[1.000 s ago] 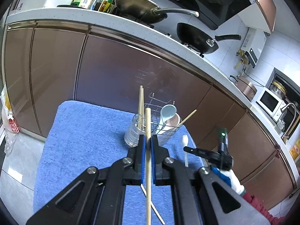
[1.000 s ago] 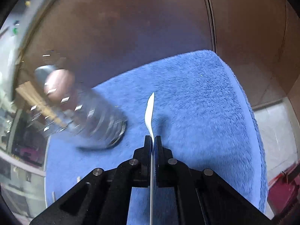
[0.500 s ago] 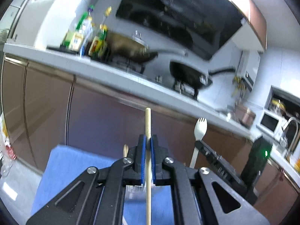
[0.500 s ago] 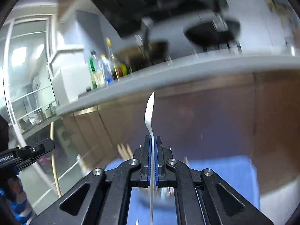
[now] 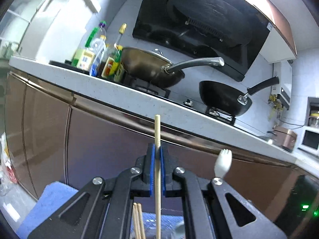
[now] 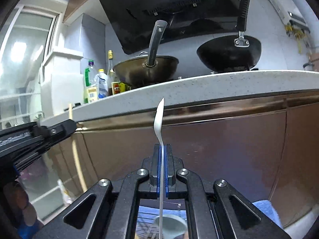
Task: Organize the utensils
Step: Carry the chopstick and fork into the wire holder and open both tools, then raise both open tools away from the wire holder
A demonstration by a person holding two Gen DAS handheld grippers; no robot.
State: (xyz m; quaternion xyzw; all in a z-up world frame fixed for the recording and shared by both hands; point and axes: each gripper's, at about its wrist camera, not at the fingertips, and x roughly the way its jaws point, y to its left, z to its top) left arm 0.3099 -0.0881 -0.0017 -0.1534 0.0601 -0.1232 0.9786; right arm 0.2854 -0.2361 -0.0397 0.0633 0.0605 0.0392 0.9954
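Left tool point(image 5: 157, 153) around chopstick point(image 5: 157, 131)

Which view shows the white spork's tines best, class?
The left wrist view: the spork faces that camera, so its bowl and short tines show. In the right wrist view the spork is edge-on, a thin curved strip clamped in the right gripper; no tines are visible.

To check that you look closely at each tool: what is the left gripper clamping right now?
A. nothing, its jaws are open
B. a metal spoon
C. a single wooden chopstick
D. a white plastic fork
C: the left gripper has its blue pads closed on one wooden chopstick standing upright between them; the white plastic fork sits in the right gripper instead.
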